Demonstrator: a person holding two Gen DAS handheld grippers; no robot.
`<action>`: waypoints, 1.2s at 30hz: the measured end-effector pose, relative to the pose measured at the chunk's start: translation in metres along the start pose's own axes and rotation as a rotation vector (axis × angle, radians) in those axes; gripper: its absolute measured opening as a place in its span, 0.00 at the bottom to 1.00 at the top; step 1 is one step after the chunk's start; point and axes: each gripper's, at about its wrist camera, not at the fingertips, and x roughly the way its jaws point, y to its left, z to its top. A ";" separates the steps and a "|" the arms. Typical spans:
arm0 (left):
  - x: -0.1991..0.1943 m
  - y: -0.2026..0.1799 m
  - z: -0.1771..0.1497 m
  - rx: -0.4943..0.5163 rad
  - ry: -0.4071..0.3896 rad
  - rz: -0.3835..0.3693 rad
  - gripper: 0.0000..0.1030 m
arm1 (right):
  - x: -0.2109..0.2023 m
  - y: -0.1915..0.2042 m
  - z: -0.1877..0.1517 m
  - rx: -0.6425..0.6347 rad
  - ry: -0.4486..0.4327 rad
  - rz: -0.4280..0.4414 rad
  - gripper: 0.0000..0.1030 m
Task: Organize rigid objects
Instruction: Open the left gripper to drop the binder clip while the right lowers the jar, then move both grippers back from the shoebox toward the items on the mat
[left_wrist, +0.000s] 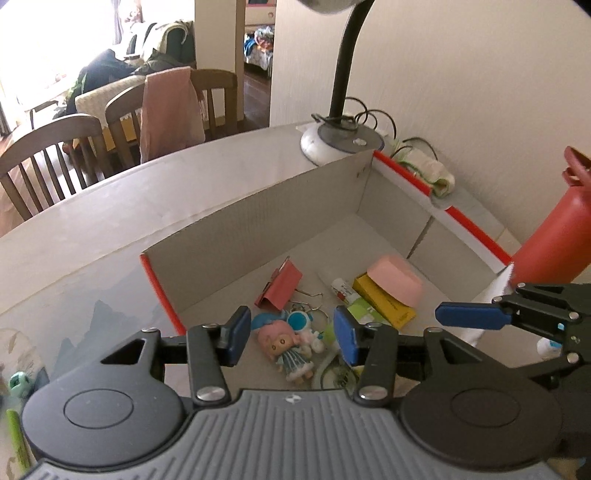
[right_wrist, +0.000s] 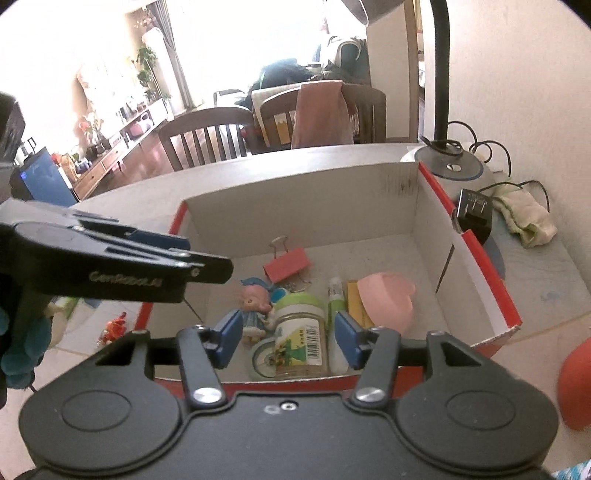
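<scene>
Small hard objects lie gathered in an open cardboard box (right_wrist: 476, 266) with red edges, seen from both wrist cameras as the left gripper (left_wrist: 291, 334) and right gripper (right_wrist: 286, 334) hang above it, each with its blue pads standing apart at a middling width and nothing between them. On the box floor rest a red binder clip (right_wrist: 287, 266), a pink-haired doll keychain (left_wrist: 290, 349), a pink soap-shaped block (right_wrist: 386, 297) lying partly over a flat yellow packet (left_wrist: 384, 304), a glue stick (right_wrist: 335, 293) and a small glass jar with a green lid (right_wrist: 300, 334), which stands on a round tin lid or plate.

By the look of them, all are light and stiff. The jar is probably the most fragile and slippery, best taken across its body below the lid. The clip offers flat sides, though its wire handles may swing. The doll is lumpy and its ring loose, so the torso seems the surest hold. The block looks smooth and may slide off the packet if nudged.

The box sits on a pale table (left_wrist: 122, 206) beside a desk lamp (left_wrist: 340, 140), a crumpled cloth (right_wrist: 524, 218) and a red bottle (left_wrist: 550, 236). Wooden chairs (left_wrist: 51, 155) and a bright living room lie beyond.
</scene>
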 end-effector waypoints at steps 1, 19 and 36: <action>-0.005 0.001 -0.002 -0.003 -0.005 -0.002 0.47 | -0.001 0.002 0.002 0.000 -0.006 0.003 0.54; -0.097 0.050 -0.059 -0.079 -0.102 -0.026 0.68 | -0.037 0.061 0.000 -0.033 -0.096 0.048 0.82; -0.154 0.141 -0.131 -0.124 -0.137 -0.018 0.82 | -0.024 0.165 -0.026 -0.047 -0.099 0.117 0.95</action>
